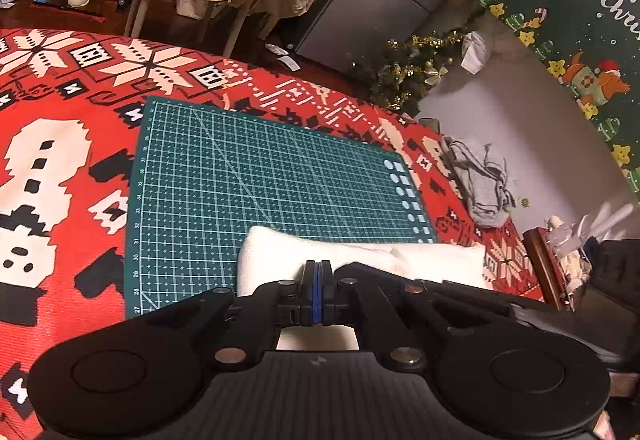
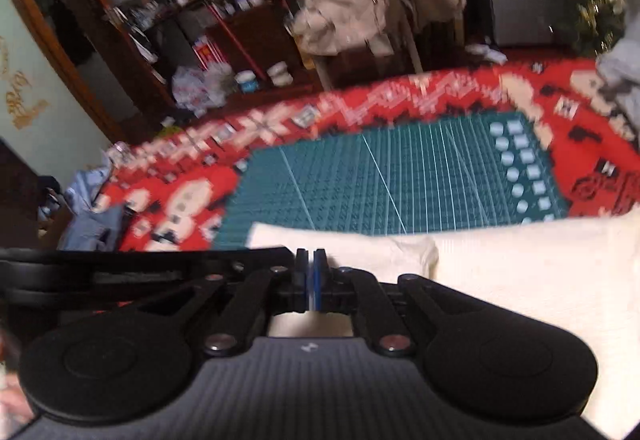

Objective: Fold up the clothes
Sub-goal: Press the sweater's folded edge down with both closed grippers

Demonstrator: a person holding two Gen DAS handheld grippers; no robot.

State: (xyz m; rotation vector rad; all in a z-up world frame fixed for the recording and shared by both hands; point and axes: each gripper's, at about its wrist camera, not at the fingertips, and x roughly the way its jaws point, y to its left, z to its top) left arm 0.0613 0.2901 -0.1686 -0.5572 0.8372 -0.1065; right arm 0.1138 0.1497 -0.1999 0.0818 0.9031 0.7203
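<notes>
While both sets of fingers pinch its near edge, the white cloth (image 1: 360,260) lies at lower centre on the green mat (image 1: 260,176), long axis left to right. Left gripper (image 1: 317,264) and right gripper (image 2: 311,254) are equally near; the bare mat lies beyond, toward upper frame.

Cutting mat (image 1: 260,176) on patterned blanket (image 1: 60,160); white garment (image 1: 436,260) across mat's near edge; crumpled garment (image 1: 480,180) right of mat.

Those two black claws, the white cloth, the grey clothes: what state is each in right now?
Left gripper: shut, pinching the white cloth's edge.
Right gripper: shut, at the same cloth's edge.
White cloth: partly folded, lying over the near edge of the green mat.
Grey garment: crumpled, unfolded, beside the mat.
</notes>
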